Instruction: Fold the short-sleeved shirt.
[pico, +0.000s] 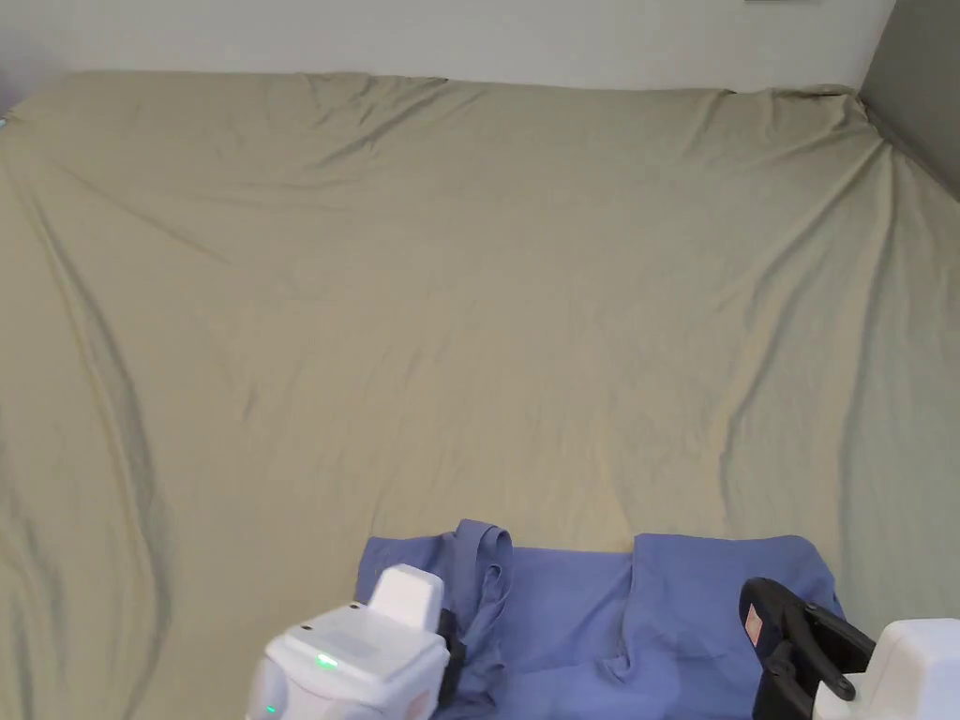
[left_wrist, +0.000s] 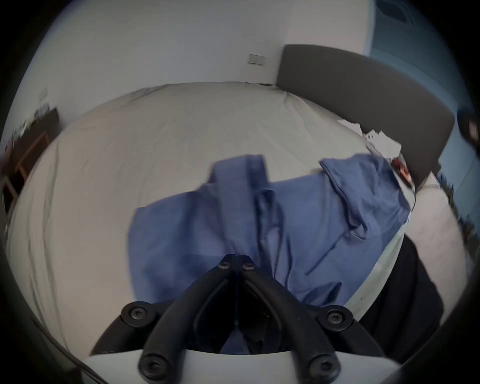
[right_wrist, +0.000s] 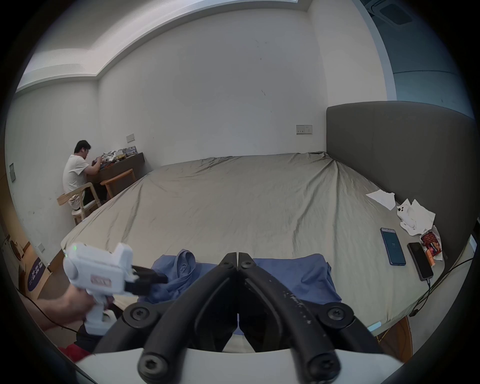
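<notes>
**Near the bed's edge, two closed grippers over a rumpled blue shirt**

Between the jaws of the left gripper (left_wrist: 236, 257) no gap shows: its own view has the tips pressed together, lying against the blue short-sleeved shirt (left_wrist: 272, 228), but whether any cloth is pinched between them cannot be told. The right gripper (right_wrist: 237, 256) has its jaws pressed together too, tips poised above the shirt's near hem with nothing visibly caught. In the head view the left gripper (pico: 448, 647) sits at the shirt's bunched left side and the right gripper (pico: 778, 637) at its right side.

The shirt (pico: 609, 609) lies at the near edge of the bed (pico: 469, 328), crumpled, collar area heaped at the left, one flat panel at the right. Folding looks barely begun; judging from this, the step in hand is taking hold to spread the garment flat. That calls for opening the jaws and pinching a single layer at each side.

Much of the shirt is cut off by the head view's bottom edge, the left gripper view is blurred, and the sleeves cannot be picked out. Phones (right_wrist: 392, 246) and papers (right_wrist: 415, 215) lie well apart at the headboard side.
</notes>
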